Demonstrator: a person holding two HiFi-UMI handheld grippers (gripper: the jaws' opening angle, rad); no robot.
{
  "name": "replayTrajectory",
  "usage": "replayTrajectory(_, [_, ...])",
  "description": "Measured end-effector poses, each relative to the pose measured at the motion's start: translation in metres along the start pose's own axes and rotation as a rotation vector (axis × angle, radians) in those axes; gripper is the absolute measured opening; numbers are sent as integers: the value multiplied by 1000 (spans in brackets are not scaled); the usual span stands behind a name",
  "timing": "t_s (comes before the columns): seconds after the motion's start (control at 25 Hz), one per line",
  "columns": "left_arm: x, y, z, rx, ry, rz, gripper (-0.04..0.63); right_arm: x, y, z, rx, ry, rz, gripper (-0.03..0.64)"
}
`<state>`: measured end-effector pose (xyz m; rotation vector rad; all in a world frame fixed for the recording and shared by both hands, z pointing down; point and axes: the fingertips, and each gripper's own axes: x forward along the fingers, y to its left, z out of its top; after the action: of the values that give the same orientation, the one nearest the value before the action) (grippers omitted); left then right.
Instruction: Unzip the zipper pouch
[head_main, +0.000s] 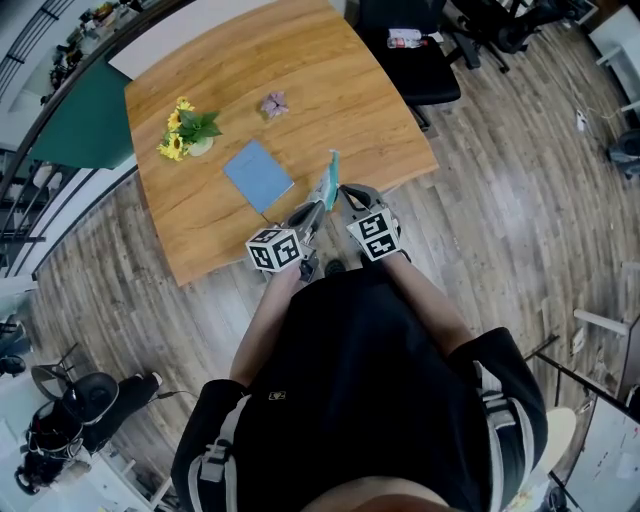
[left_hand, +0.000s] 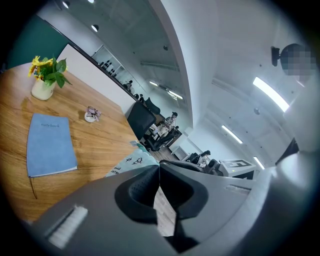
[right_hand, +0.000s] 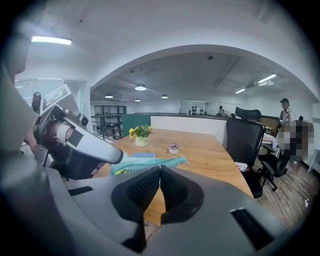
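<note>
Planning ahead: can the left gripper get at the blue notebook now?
Probably not yet: the left gripper is shut on the teal zipper pouch. The blue notebook lies unobstructed on the wooden table, so it looks reachable once freed.

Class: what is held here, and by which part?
The left gripper pinches the teal zipper pouch by one end. The right gripper is shut at the pouch's edge; whether it grips it cannot be told.

Teal zipper pouch (head_main: 329, 180), aloft, edge-up
</note>
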<state>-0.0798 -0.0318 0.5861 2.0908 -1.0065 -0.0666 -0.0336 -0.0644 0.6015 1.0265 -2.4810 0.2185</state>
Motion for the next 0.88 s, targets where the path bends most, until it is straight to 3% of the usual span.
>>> replayTrajectory(0.88, [6,-10,2,-6,-9,-18,9,-1,-25,3,-2,-4,-34,9])
